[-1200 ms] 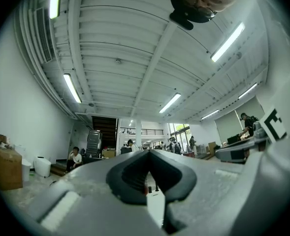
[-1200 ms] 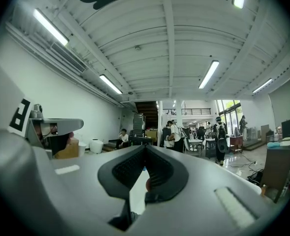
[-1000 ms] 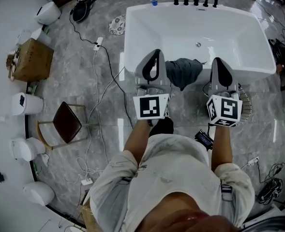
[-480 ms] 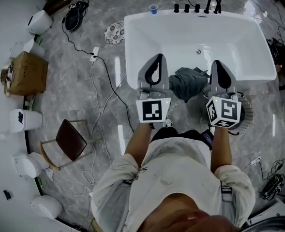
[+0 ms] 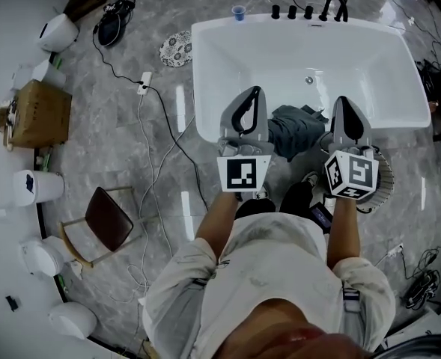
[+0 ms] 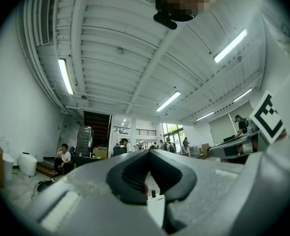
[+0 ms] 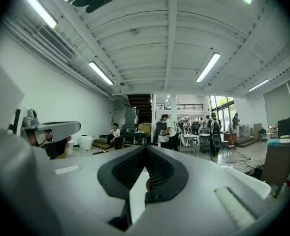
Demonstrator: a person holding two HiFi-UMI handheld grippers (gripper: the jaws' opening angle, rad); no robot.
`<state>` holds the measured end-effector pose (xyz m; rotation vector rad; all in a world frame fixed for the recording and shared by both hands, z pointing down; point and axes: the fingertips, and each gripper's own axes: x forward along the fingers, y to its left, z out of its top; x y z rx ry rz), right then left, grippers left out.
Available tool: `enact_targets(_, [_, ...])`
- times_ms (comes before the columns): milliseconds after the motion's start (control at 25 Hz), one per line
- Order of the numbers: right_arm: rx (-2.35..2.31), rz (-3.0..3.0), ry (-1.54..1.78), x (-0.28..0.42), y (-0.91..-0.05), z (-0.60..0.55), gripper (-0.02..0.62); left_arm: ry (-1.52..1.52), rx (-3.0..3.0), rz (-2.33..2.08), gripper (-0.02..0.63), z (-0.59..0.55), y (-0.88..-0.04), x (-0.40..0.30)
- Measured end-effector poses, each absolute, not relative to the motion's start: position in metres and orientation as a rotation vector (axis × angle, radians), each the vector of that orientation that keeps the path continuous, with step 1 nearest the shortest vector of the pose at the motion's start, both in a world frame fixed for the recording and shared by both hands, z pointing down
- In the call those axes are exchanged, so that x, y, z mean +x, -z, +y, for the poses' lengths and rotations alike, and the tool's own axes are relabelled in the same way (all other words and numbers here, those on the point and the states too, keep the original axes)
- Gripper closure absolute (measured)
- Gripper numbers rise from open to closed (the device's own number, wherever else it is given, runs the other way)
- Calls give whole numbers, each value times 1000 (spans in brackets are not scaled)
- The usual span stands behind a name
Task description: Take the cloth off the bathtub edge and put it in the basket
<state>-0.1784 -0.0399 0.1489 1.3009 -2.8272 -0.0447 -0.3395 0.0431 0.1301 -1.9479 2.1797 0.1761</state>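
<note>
Two hand-held grippers flank the cloth [image 5: 295,129]. The left hand-held gripper [image 5: 251,94] and the right hand-held gripper [image 5: 346,103] each have their jaws pressed together on nothing, tips aimed out over the bathtub [image 5: 205,66]. The dark cloth lies bunched over the tub's near edge, between the two and just inside each. It looks a little wider along the rim than across it. Neither gripper looks clearly nearer, but the basket [image 5: 383,172] sits on the floor below and outside the right one, so that side seems better placed. The jaws would have to spread and dip first. Nothing blocks the cloth. The taps [image 5: 332,6] and blue cup [image 5: 239,12] stand well beyond, on the far rim.
</note>
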Motion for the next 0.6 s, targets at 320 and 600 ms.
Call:
enact_targets(320, [1266, -2786, -35, -175, -186, -53, 592, -132, -2004, 2237, 604, 32, -160, -332])
enact_targets(600, [1243, -2716, -176, -169, -263, -76, 592, -51, -2036, 2210, 604, 6, -206, -321])
